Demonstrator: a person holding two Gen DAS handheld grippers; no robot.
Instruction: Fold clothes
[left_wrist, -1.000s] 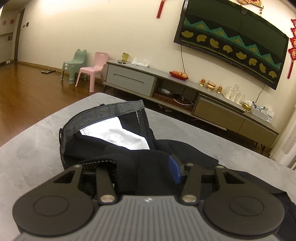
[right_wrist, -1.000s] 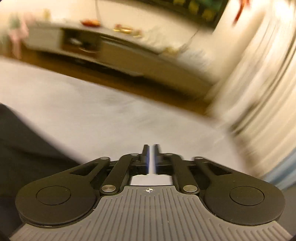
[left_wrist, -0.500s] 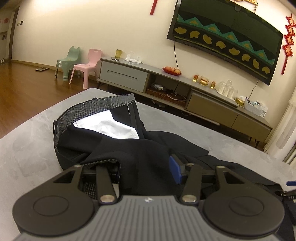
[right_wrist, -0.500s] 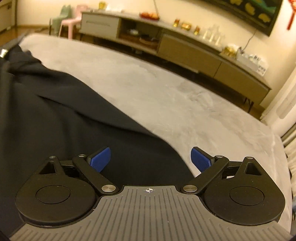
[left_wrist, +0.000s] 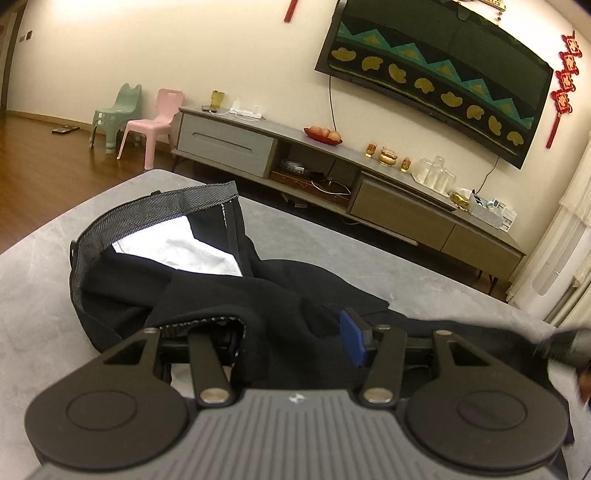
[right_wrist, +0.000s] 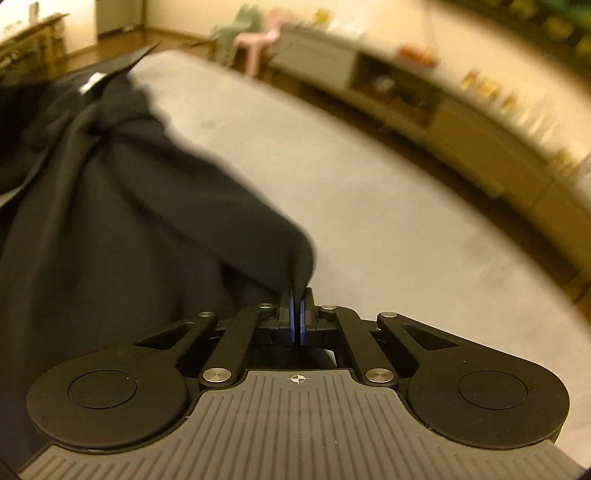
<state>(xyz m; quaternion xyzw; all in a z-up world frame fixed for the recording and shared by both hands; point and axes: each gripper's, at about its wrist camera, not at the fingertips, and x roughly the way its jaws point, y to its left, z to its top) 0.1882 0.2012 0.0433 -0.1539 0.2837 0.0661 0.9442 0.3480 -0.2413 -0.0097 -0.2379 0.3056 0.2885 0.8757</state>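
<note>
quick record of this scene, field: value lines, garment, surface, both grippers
garment: black trousers, crumpled, waistband open, white lining showing
surface: grey table, trousers lying on it
left gripper: jaws opening, bunched black fabric between them
right gripper: shut on a pinch of trousers fabric at its edge
background: TV cabinet, two small chairs, blurred in right view

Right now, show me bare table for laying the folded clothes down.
Free: the grey table right of the black garment, toward the TV cabinet; also a strip along the garment's left edge. Crowded: the middle, under the heaped cloth.
</note>
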